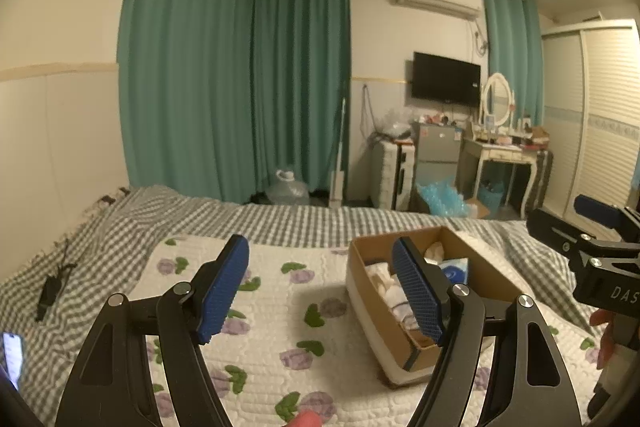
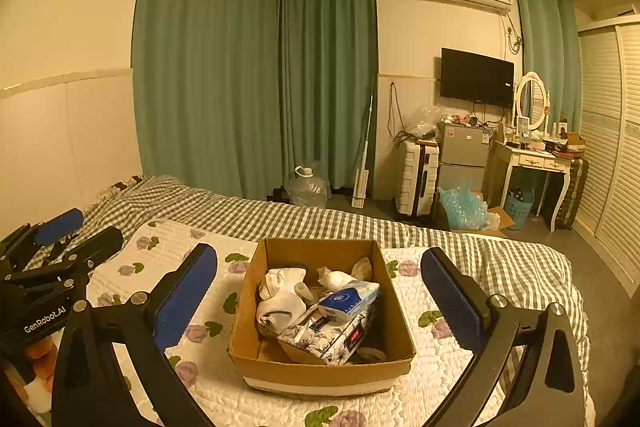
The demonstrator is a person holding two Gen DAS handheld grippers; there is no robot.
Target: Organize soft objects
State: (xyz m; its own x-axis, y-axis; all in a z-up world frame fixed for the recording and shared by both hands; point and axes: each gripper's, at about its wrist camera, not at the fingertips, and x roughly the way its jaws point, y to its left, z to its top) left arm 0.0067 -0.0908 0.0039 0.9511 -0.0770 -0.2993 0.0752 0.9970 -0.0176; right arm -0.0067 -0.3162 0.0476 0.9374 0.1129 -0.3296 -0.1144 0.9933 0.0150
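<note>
my right tongs (image 2: 318, 301) hang spread wide and hold nothing, and the cardboard box (image 2: 320, 367) sits squarely between their two blue pads, just ahead and below on the flowered quilt (image 2: 168, 251) of the bed. that is the relation everything turns on: from the right side the box lies dead centre, its open mouth facing up toward me.

my left tongs (image 1: 320, 293) are also spread apart and empty. from them the cardboard box (image 1: 372, 311) lies off to the right, its long axis running from near right to far left across that view, with the right pad overlapping its near wall. so i judge the right hand is the better placed of the two to reach in, while the left would have to swing rightward first.

inside the box are the soft things: a bundle of white socks (image 2: 280, 297) on the left side, a blue and white tissue pack (image 2: 349, 300) lying across the middle, a floral-wrapped packet (image 2: 328, 337) slanting under it toward the near wall, and a crumpled white piece (image 2: 335, 277) at the far side. the tissue pack lies on top with its long axis left to right, slightly tilted, so a straight drop with the pads closing across its short width looks most sensible. no loose soft item shows on the quilt outside the box.
</note>
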